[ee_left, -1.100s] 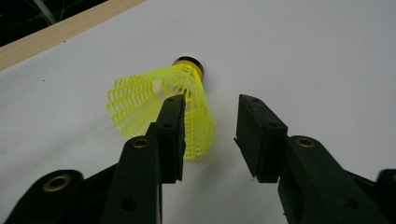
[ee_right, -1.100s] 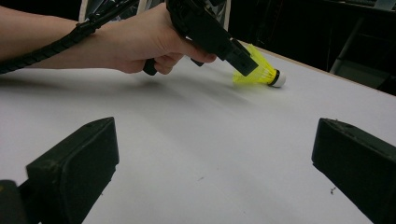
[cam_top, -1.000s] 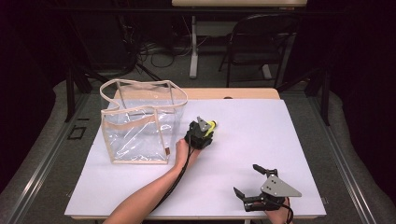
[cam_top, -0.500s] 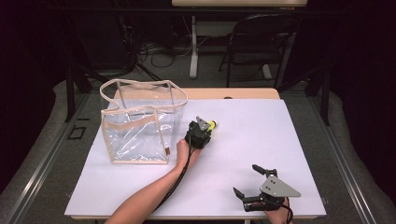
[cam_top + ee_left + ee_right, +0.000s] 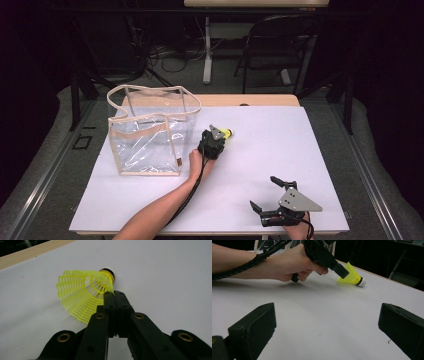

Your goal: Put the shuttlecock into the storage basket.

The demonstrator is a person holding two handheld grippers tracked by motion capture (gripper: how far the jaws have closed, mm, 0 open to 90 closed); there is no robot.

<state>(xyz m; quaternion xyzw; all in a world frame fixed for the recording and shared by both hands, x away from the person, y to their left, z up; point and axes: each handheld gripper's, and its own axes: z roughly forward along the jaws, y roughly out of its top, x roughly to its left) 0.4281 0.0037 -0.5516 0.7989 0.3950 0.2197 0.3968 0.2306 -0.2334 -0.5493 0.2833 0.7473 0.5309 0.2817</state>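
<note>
- Pinching the yellow shuttlecock by the edge of its mesh skirt: left tool clenched on it, jaws pressed together with the plastic lattice caught at their tips.
- Lying on its side on the white bench, just right of the clear bag; cork end with its dark band pointing away from the left tool, skirt flaring back toward it.
- Seen from the right gripper view as well: shuttlecock low against the bench surface, whether touching or barely lifted cannot be told, with the left hand wrapped around the handle.
- Resting near the front right corner of the bench, well apart from the shuttlecock: right tool released, jaws spread wide with nothing between them.
- Judging progress: grasp apparently secured, so the first part looks done; lifting, carrying over the beige-trimmed rim of the bag and dropping inside would be what is left, if the bag is the goal.
- Standing upright and open at the top, with nothing visible inside, so no delivery made yet.
- Reading labels: small brown tag at the lower right corner of the bag, too small to read; no legible writing on shuttlecock, bench or tools.
</note>
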